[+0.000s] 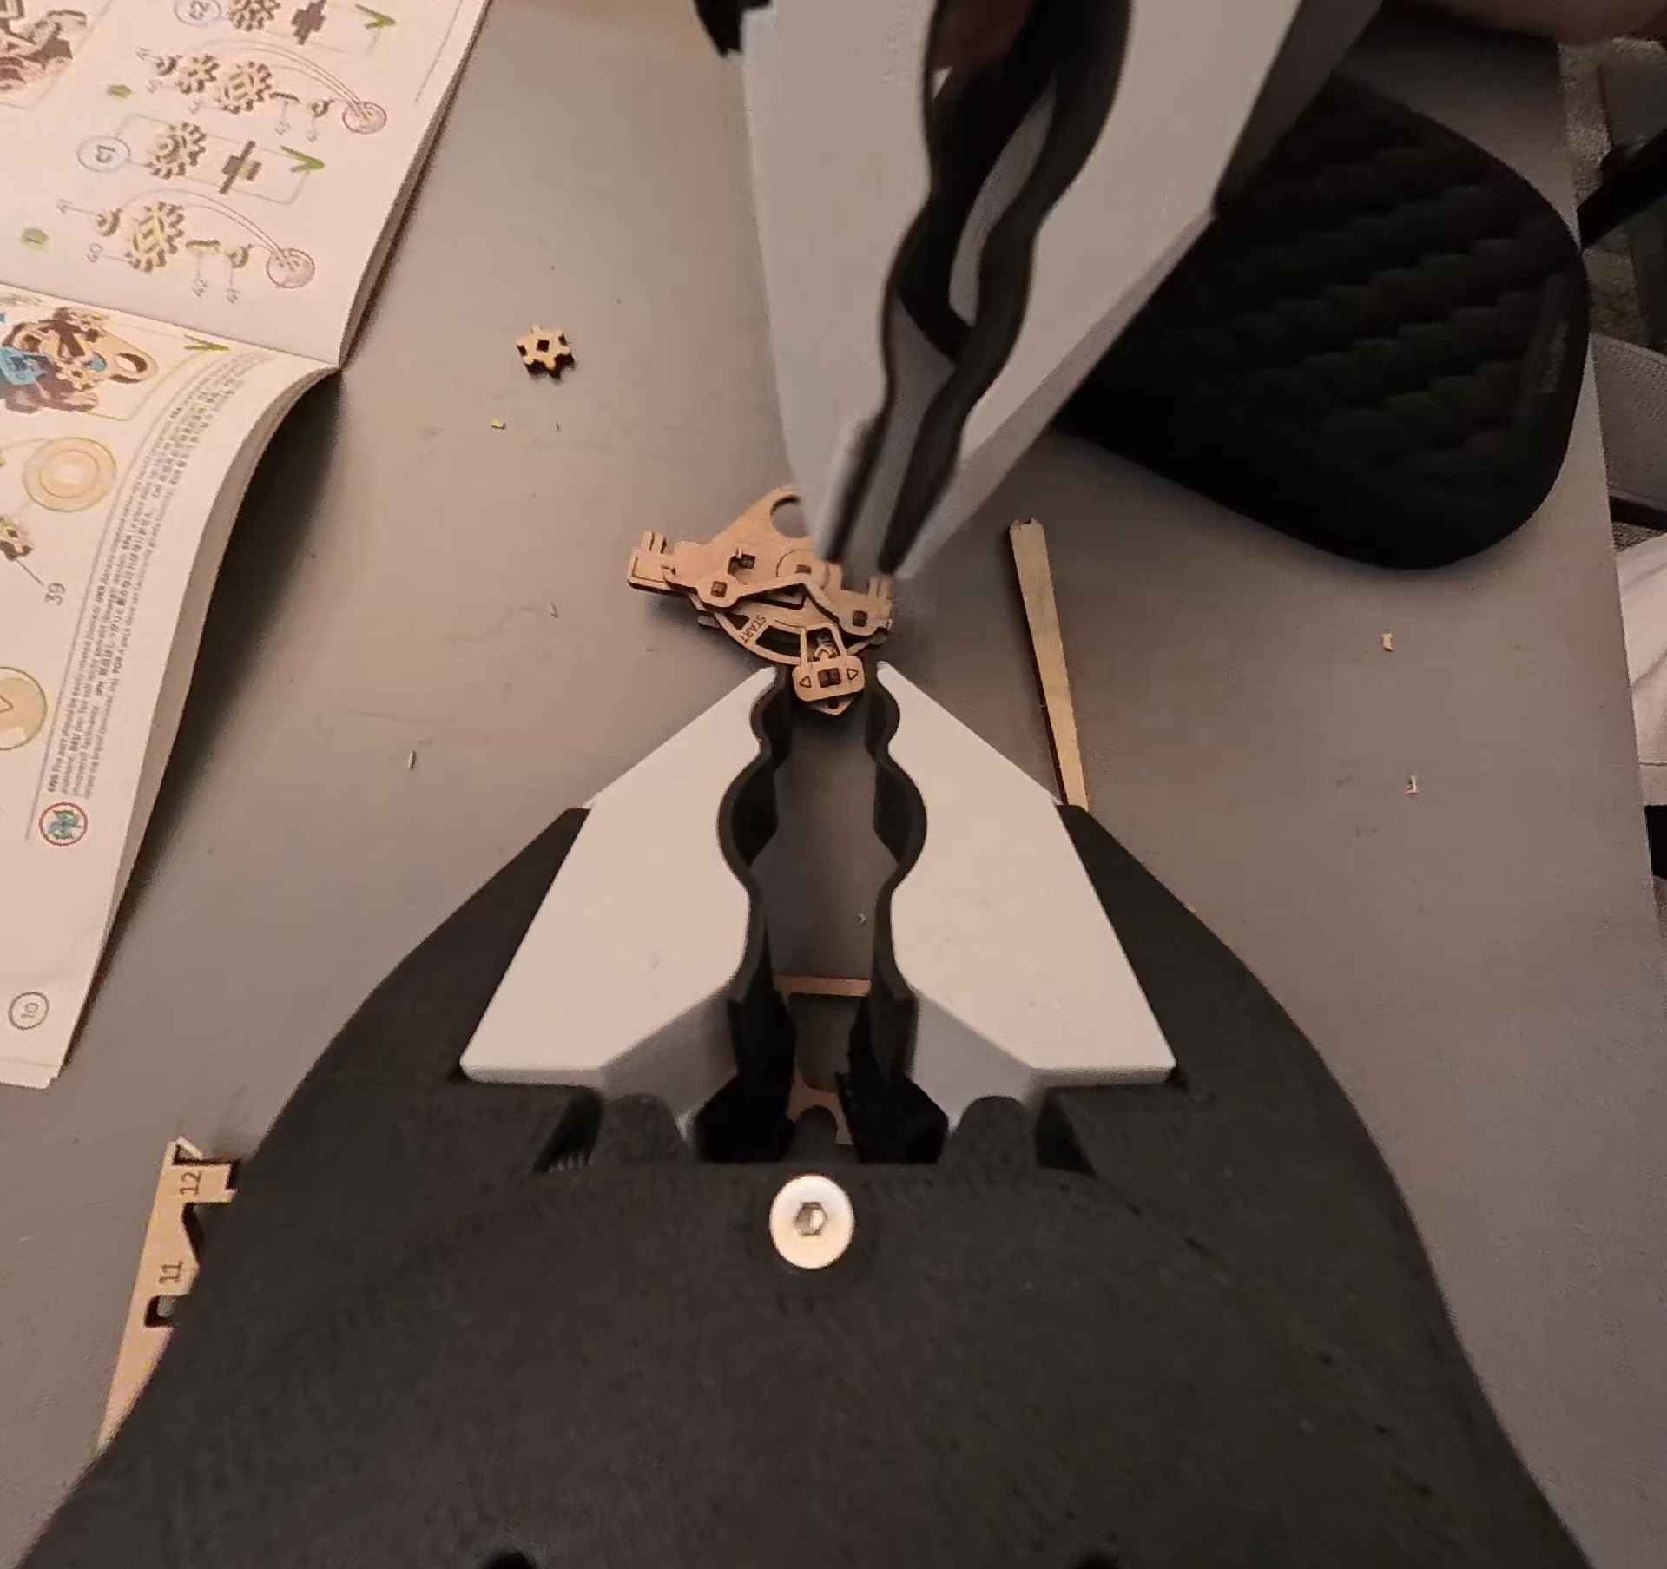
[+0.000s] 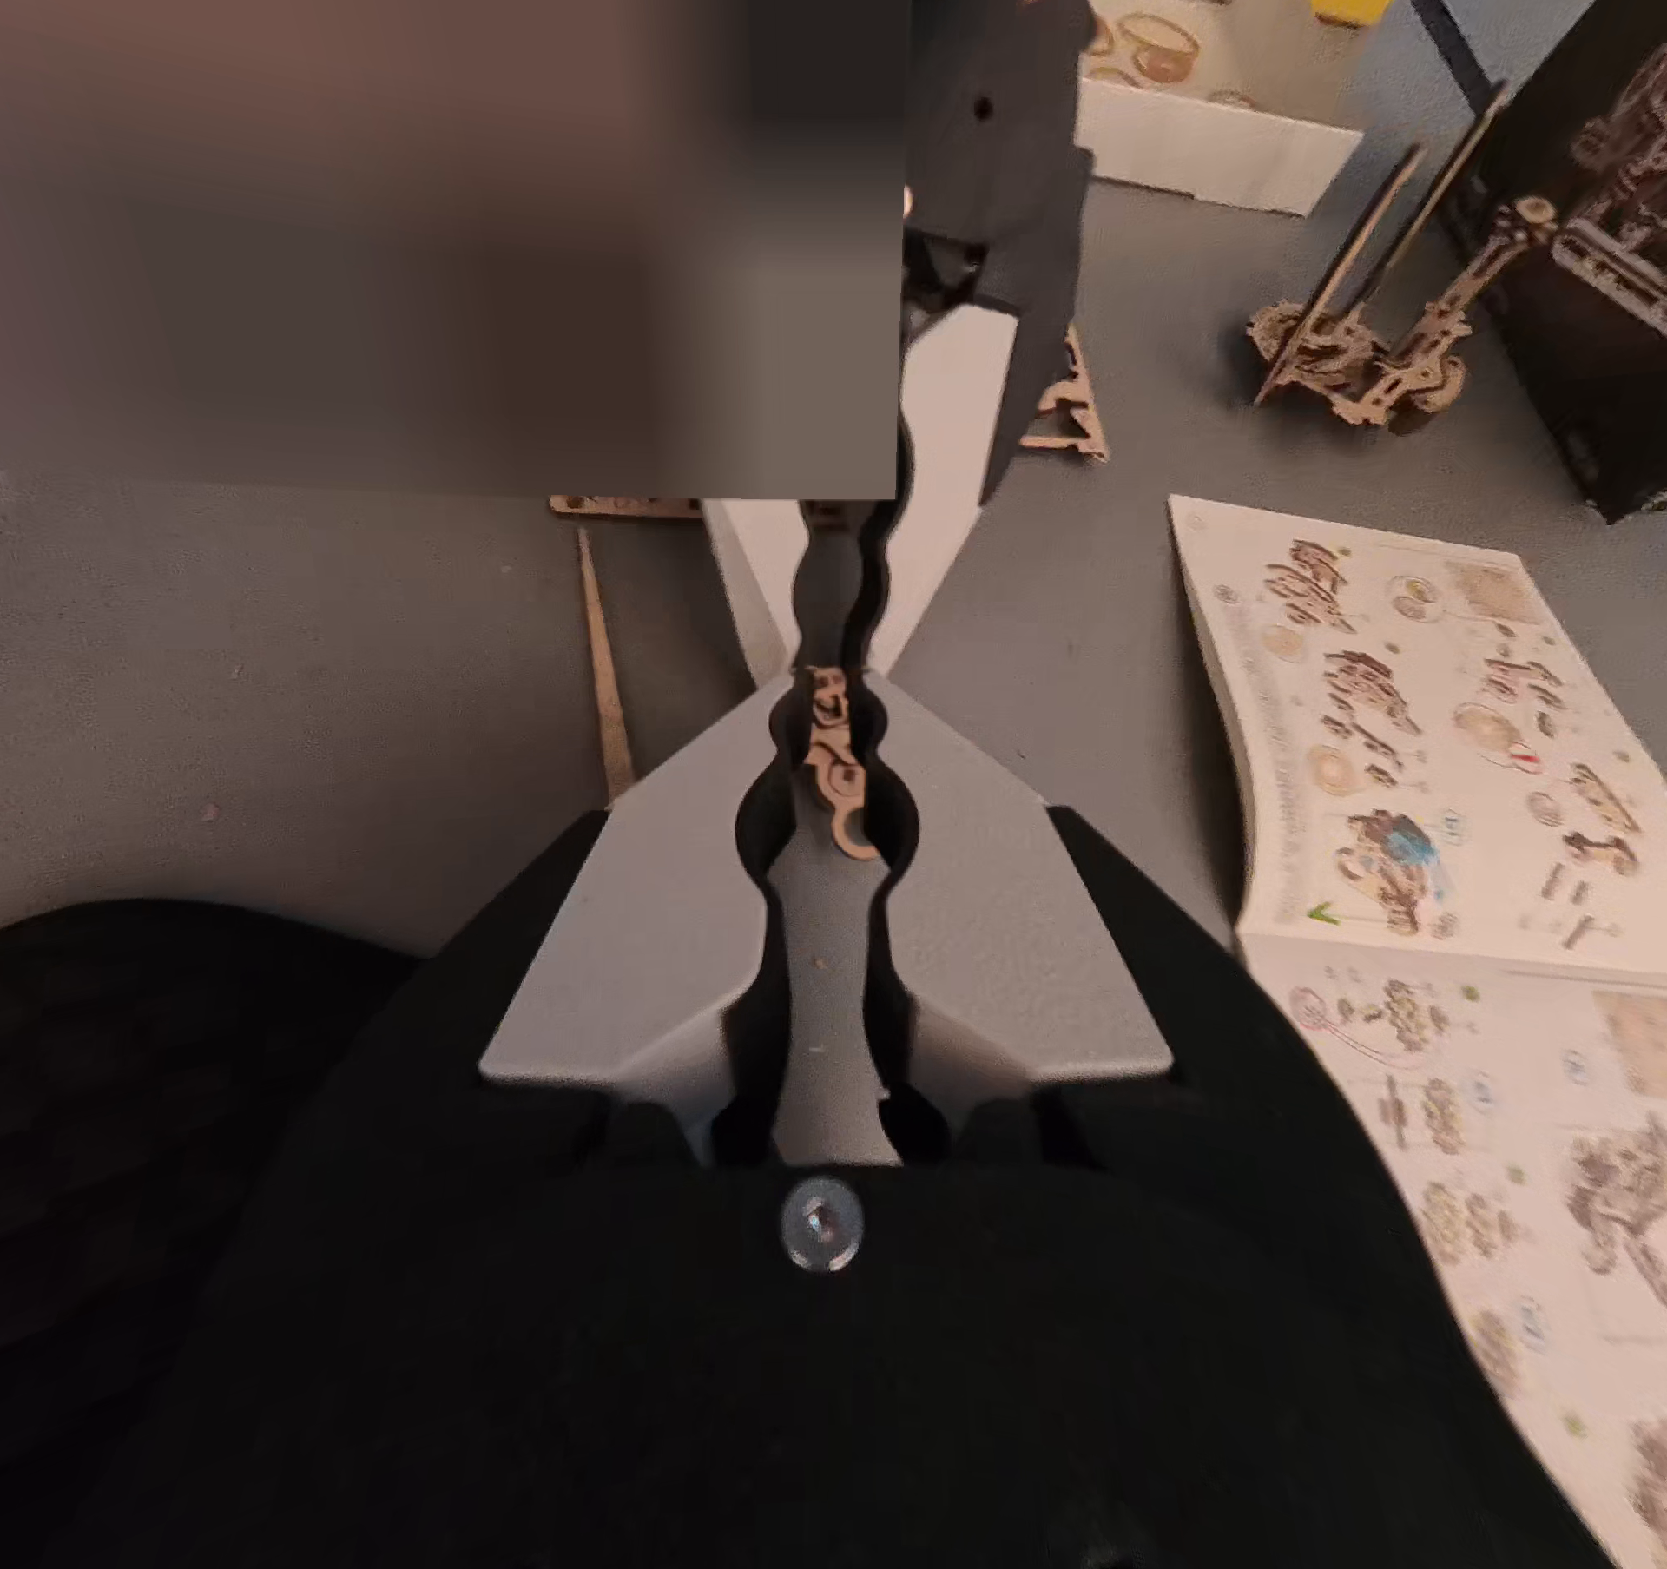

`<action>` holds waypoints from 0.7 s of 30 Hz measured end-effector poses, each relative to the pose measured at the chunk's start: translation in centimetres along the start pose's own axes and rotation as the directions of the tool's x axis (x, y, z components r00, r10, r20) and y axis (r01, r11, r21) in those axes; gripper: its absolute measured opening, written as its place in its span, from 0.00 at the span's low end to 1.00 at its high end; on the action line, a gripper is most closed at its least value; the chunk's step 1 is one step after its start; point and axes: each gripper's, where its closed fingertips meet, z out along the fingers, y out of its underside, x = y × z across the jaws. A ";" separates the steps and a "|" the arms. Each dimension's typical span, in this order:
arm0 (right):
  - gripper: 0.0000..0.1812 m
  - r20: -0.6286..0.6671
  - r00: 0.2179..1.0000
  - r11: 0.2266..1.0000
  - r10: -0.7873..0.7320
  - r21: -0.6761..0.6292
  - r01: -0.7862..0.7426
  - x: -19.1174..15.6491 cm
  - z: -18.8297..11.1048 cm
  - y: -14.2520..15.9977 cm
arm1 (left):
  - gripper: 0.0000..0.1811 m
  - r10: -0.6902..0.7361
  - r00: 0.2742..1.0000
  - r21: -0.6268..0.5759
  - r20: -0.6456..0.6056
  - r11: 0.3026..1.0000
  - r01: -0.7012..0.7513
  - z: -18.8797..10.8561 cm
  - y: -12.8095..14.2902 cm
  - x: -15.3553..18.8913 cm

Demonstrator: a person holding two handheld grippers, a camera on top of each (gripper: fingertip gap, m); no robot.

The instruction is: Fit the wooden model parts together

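You hold a pale, laser-cut wooden assembly (image 1: 767,601) with dark scorched edges. Your left gripper (image 1: 825,678) has smooth matt grey plastic fingers (image 1: 974,894) on a grainy black body. The bench (image 1: 541,714) is matt grey; the booklet (image 1: 180,263) is paper.

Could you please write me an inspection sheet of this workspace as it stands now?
Surface: grey table, with small wood crumbs scattered on it.
Job's things: wooden model assembly held between both grippers; loose small wooden gear lying apart; thin wooden strip flat beside them.
Clutter: open instruction booklet; numbered part sheet at the near edge; white boxes.
Grippers: left gripper shut on the assembly's lower tab; right gripper shut on its upper edge.
Cables: nothing seen.
Surroundings: black mesh chair by the table edge; finished wooden model standing near a black box.
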 end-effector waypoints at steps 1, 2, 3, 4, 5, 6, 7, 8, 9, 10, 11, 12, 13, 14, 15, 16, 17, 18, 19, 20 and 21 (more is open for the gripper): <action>0.03 0.016 1.000 1.000 0.014 -0.023 -0.013 -0.3 0.7 1.0 | 0.08 -0.001 1.000 0.000 -0.002 1.000 0.001 0.0 0.0 0.0; 0.07 0.029 0.999 0.997 0.040 -0.073 -0.038 -0.5 1.6 2.6 | 0.08 -0.001 1.000 -0.002 -0.001 1.000 0.001 0.0 0.0 0.0; 0.03 0.026 0.999 0.997 0.039 -0.061 -0.037 -0.3 1.1 2.1 | 0.08 0.002 1.000 -0.002 0.001 1.000 -0.002 0.0 0.1 0.0; 0.04 -0.003 1.000 0.995 0.018 -0.100 -0.018 0.2 0.7 2.0 | 0.08 0.000 1.000 -0.001 0.001 1.000 0.000 0.0 0.0 0.0; 0.04 -0.022 1.000 0.998 -0.008 -0.068 0.007 0.3 0.3 1.0 | 0.08 0.001 1.000 -0.001 0.001 1.000 -0.001 0.0 0.0 0.0; 0.02 -0.005 1.000 0.999 -0.011 -0.036 0.011 -0.2 0.3 0.3 | 0.08 0.000 1.000 -0.002 -0.001 1.000 0.000 0.0 0.0 0.0; 0.01 0.009 1.000 0.998 -0.001 -0.059 0.001 -0.5 1.0 1.2 | 0.08 -0.002 1.000 -0.003 -0.003 1.000 0.002 0.0 0.0 0.0; 0.01 0.021 0.999 0.998 0.025 -0.061 -0.024 -0.6 1.6 2.0 | 0.08 -0.002 1.000 -0.009 -0.001 1.000 0.002 0.0 0.1 0.0; 0.01 0.025 0.999 0.995 0.035 -0.098 -0.033 -0.5 1.1 2.3 | 0.08 0.002 1.000 -0.005 0.002 1.000 -0.002 -0.1 0.1 -0.1; 0.04 -0.007 1.000 0.987 0.014 -0.163 -0.015 0.1 0.6 2.7 | 0.08 -0.004 1.000 -0.001 0.000 1.000 0.004 -0.1 0.1 0.0; 0.05 -0.038 0.999 0.993 -0.018 -0.114 0.013 0.4 0.1 1.4 | 0.08 -0.006 1.000 0.000 -0.003 1.000 0.006 0.0 0.1 0.0; 0.01 -0.013 1.000 0.999 -0.008 -0.039 0.007 -0.3 0.0 0.1 | 0.08 -0.004 1.000 -0.001 -0.006 1.000 0.004 0.0 0.0 0.0; 0.00 0.013 1.000 0.999 0.021 -0.047 -0.021 -0.7 0.7 0.8 | 0.08 -0.003 1.000 -0.002 -0.007 1.000 0.003 0.0 0.0 0.1; 0.04 0.023 0.999 0.993 0.049 -0.108 -0.046 -0.7 1.5 2.5 | 0.08 -0.003 1.000 -0.003 -0.006 1.000 0.003 0.1 0.0 0.1; 0.00 0.019 0.998 0.996 0.054 -0.078 -0.052 -0.5 1.0 1.9 | 0.08 0.003 1.000 -0.004 -0.003 1.000 -0.003 0.0 0.1 0.0; 0.02 -0.011 0.999 0.990 0.031 -0.138 -0.033 0.0 0.5 2.2 | 0.08 -0.001 1.000 -0.001 -0.003 1.000 0.001 0.0 0.1 0.1; 0.03 -0.056 0.998 0.994 -0.004 -0.113 -0.002 0.6 0.0 1.3 | 0.08 -0.004 1.000 0.000 -0.004 1.000 0.004 0.0 0.0 0.1; 0.03 -0.061 0.998 0.998 -0.007 -0.062 0.003 0.5 -0.4 0.2 | 0.08 -0.002 1.000 -0.002 -0.006 1.000 0.002 0.0 0.0 0.1; 0.01 -0.053 0.999 0.999 0.009 -0.049 -0.012 0.3 -0.3 0.2 | 0.08 -0.002 1.000 -0.003 -0.007 1.000 0.002 0.0 0.0 0.1; 0.04 -0.041 0.999 0.995 0.022 -0.094 -0.026 0.2 0.3 1.5 | 0.08 -0.002 1.000 -0.001 -0.009 1.000 0.002 0.0 0.0 0.1; 0.06 -0.013 0.999 0.988 0.033 -0.152 -0.035 -0.2 0.9 2.9 | 0.08 -0.003 1.000 -0.001 -0.009 1.000 0.003 0.0 0.0 0.1</action>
